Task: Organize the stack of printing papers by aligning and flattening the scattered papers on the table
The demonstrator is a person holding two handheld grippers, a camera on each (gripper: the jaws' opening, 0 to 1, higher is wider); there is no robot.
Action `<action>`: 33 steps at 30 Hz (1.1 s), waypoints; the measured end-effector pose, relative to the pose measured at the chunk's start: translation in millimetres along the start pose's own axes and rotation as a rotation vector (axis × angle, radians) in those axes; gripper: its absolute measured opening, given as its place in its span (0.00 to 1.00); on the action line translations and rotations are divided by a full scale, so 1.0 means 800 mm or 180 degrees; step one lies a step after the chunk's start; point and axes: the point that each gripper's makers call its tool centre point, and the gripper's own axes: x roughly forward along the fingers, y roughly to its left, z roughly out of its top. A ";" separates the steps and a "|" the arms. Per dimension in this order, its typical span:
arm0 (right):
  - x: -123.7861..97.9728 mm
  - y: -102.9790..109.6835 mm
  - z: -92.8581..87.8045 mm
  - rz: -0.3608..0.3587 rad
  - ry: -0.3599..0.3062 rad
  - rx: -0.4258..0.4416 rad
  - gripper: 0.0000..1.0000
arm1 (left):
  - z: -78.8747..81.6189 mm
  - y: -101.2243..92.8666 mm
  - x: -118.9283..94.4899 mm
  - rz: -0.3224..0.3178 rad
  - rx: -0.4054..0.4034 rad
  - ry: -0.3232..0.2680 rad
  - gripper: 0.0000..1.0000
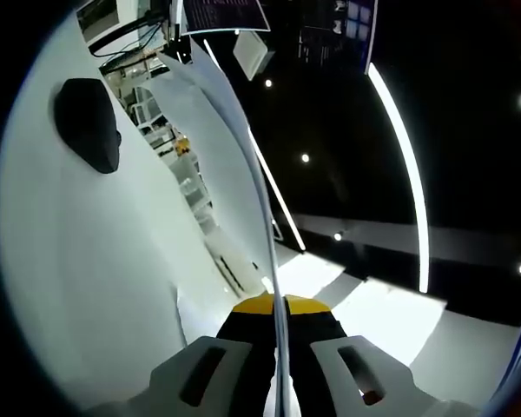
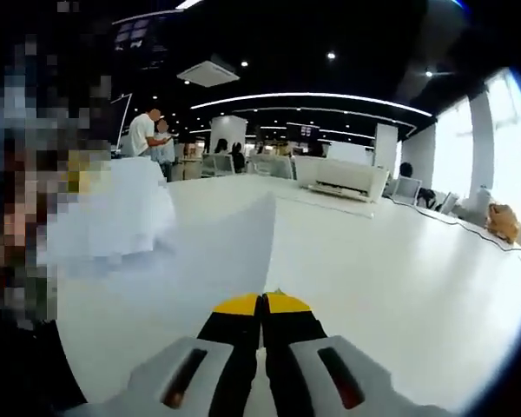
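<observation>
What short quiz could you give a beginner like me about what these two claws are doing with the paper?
1. True or false: the left claw is shut on sheets of paper seen edge-on.
2. What is the right claw pinching? A) a printer B) a white sheet C) a cable
3. Fill in: beyond the right claw, a white ______ sits far off on the white table.

Key: 1 true; 2 B; 3 printer. The dark object on the table in the left gripper view is too unclear to name.
</observation>
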 end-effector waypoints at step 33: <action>-0.040 -0.014 0.107 0.0123 -0.0654 0.0305 0.00 | 0.000 0.001 0.000 0.0012 -0.0020 0.0016 0.06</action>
